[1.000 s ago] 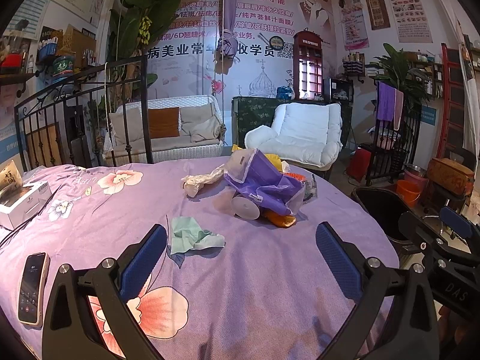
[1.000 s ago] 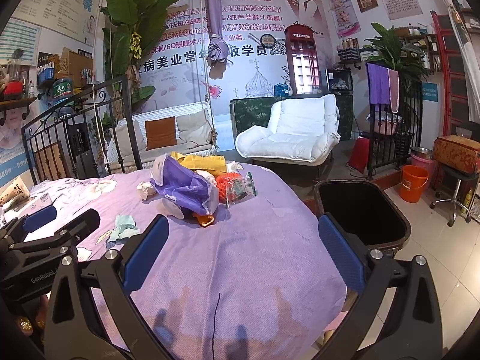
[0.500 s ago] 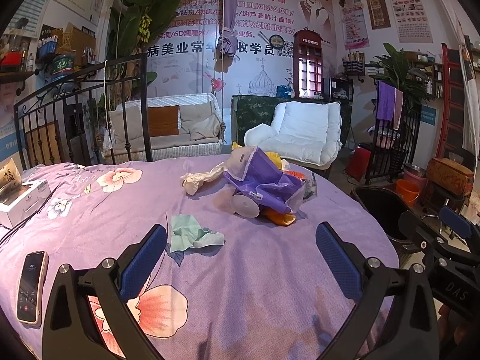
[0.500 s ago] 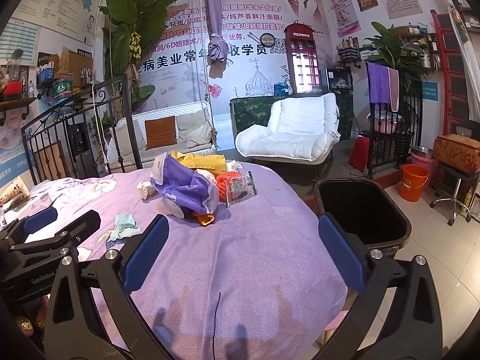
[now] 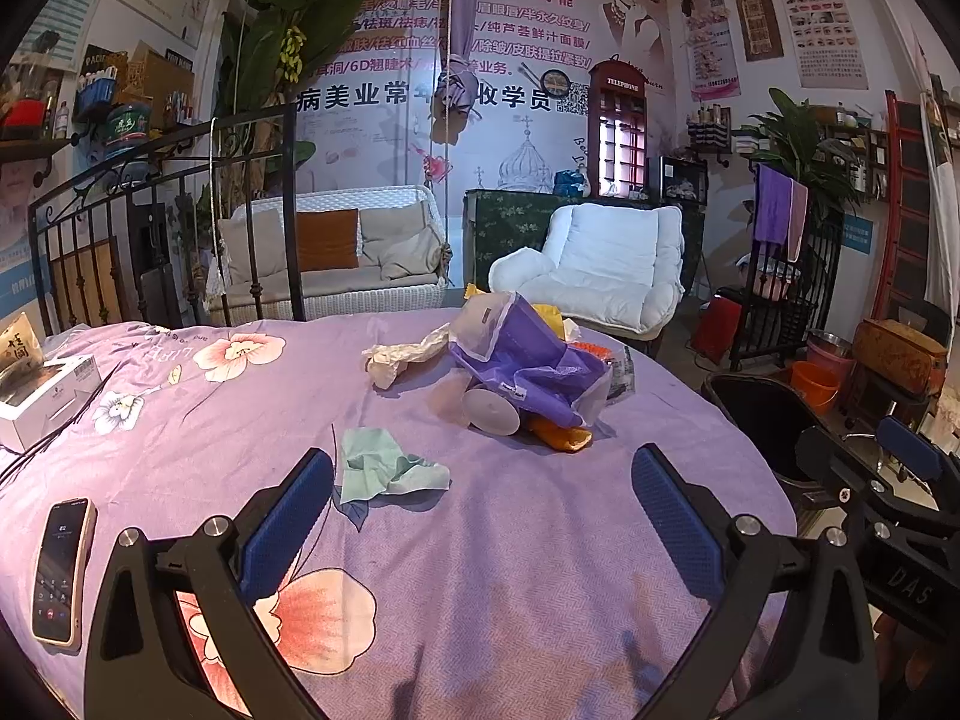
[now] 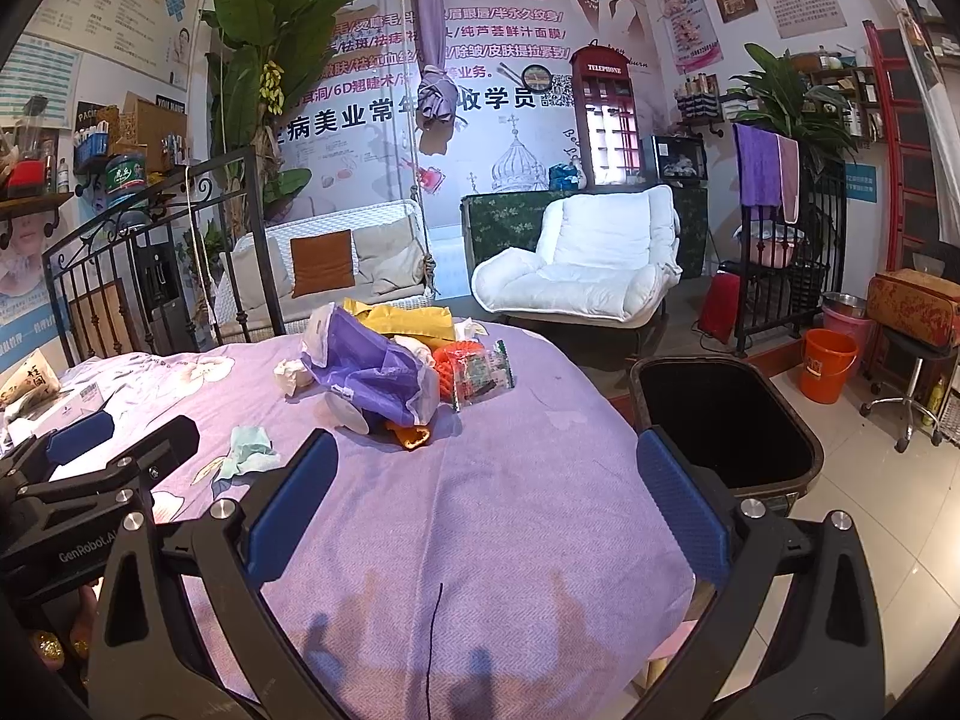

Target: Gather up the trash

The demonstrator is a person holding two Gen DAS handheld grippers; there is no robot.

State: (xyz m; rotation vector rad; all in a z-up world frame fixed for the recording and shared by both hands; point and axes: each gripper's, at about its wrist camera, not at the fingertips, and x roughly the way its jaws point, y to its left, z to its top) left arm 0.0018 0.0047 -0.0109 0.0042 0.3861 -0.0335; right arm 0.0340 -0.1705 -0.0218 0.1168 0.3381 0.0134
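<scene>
Left gripper [image 5: 480, 504]: wide open, empty. Right gripper [image 6: 483, 480]: same. Green tissue [image 5: 387, 468] near left finger, nearest left hand; long axis probably left-right. Bin [image 6: 726, 420] right.

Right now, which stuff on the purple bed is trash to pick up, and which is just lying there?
Trash for the job:
green crumpled tissue
purple plastic bag
crumpled beige paper
orange peel
clear snack wrapper
black trash bin to drop it in

Just lying about:
phone
white box
</scene>
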